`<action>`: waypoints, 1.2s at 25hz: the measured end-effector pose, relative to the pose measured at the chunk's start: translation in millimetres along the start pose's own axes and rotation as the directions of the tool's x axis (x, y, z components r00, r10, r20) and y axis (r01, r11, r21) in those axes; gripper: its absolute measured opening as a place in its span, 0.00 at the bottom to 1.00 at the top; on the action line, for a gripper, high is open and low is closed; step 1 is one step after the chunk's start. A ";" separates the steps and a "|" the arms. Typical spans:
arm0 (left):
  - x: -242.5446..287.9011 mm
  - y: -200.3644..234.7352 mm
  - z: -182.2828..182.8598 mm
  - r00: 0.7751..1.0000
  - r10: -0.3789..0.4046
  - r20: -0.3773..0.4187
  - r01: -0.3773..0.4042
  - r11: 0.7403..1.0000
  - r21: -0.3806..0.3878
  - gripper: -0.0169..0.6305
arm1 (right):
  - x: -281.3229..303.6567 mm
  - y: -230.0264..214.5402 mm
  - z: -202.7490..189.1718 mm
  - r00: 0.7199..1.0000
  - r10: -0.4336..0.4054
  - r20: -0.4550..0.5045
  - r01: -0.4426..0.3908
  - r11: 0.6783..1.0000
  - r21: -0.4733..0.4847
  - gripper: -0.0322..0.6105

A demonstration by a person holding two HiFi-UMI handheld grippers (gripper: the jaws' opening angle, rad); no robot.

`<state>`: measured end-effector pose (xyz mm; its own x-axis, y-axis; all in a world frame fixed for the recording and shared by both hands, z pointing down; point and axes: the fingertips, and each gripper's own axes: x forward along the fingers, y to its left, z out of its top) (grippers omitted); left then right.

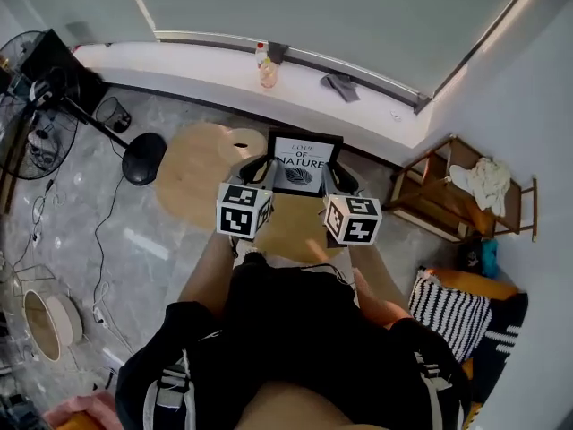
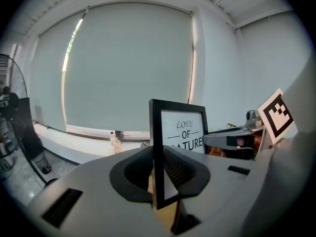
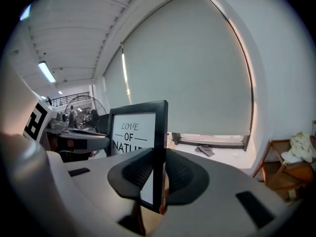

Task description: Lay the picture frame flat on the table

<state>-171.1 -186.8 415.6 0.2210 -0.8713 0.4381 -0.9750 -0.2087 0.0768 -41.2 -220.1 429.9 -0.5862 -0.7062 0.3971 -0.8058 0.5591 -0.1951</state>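
A black picture frame (image 1: 303, 164) with "LOVE OF NATURE" print stands upright over the round wooden table (image 1: 199, 176). My left gripper (image 1: 255, 170) is shut on its left edge and my right gripper (image 1: 340, 179) on its right edge. In the left gripper view the frame's edge (image 2: 158, 152) runs between the ribbed pads of my left gripper (image 2: 159, 171), and the other gripper (image 2: 231, 139) shows beyond. In the right gripper view the frame (image 3: 136, 132) sits edge-on in my right gripper (image 3: 159, 174), both pads against it. The frame's bottom edge is hidden.
A window sill (image 1: 197, 65) at the back carries a small bottle (image 1: 266, 70) and a grey cloth (image 1: 341, 86). A standing fan (image 1: 36, 106) and its round black base (image 1: 143, 158) are left of the table. A wooden rack (image 1: 466, 195) stands at the right.
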 end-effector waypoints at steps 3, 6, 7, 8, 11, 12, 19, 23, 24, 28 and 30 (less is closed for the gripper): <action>11.7 23.8 -2.1 0.996 -0.087 -0.036 0.088 0.995 0.038 0.15 | 17.3 11.2 -7.5 0.998 -0.065 -0.018 0.066 0.996 0.061 0.19; 23.2 44.2 -15.9 0.982 -0.170 -0.086 0.174 0.984 0.043 0.15 | 30.9 22.8 -22.3 0.990 -0.130 -0.049 0.135 0.985 0.107 0.19; 26.4 49.3 -22.4 0.974 -0.200 -0.105 0.205 0.978 0.033 0.15 | 33.7 26.4 -28.9 0.987 -0.148 -0.065 0.156 0.980 0.124 0.19; 29.3 53.1 -29.1 0.965 -0.230 -0.123 0.234 0.972 0.022 0.15 | 35.9 29.1 -35.9 0.983 -0.165 -0.082 0.176 0.975 0.139 0.19; 39.9 58.0 -49.9 0.940 -0.295 -0.173 0.303 0.953 0.024 0.15 | 42.5 30.2 -57.9 0.970 -0.208 -0.128 0.228 0.958 0.175 0.19; 43.6 57.5 -58.0 0.931 -0.310 -0.191 0.321 0.947 0.028 0.15 | 44.1 28.6 -66.2 0.965 -0.219 -0.144 0.243 0.952 0.185 0.19; 62.9 34.9 -128.7 0.840 -0.404 -0.362 0.428 0.904 -0.015 0.15 | 38.7 11.3 -144.8 0.921 -0.249 -0.300 0.331 0.905 0.267 0.19; 76.7 21.1 -165.6 0.789 -0.426 -0.443 0.459 0.888 -0.037 0.15 | 38.7 -3.4 -188.2 0.893 -0.232 -0.384 0.367 0.870 0.329 0.19; 82.3 18.2 -175.1 0.774 -0.431 -0.463 0.466 0.884 -0.044 0.15 | 40.8 -8.8 -197.6 0.887 -0.229 -0.401 0.375 0.864 0.336 0.19; 103.9 8.8 -218.0 0.714 -0.442 -0.543 0.478 0.875 -0.083 0.14 | 50.4 -28.4 -237.4 0.859 -0.211 -0.467 0.397 0.850 0.346 0.19; 112.7 5.6 -240.4 0.686 -0.440 -0.580 0.476 0.874 -0.099 0.14 | 55.5 -36.2 -258.4 0.843 -0.198 -0.499 0.405 0.845 0.349 0.19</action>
<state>-157.5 -179.5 680.7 0.5660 -0.2478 0.7863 -0.7489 -0.5534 0.3646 -22.8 -167.3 690.8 -0.2927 -0.4894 0.8215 -0.9478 0.0349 -0.3169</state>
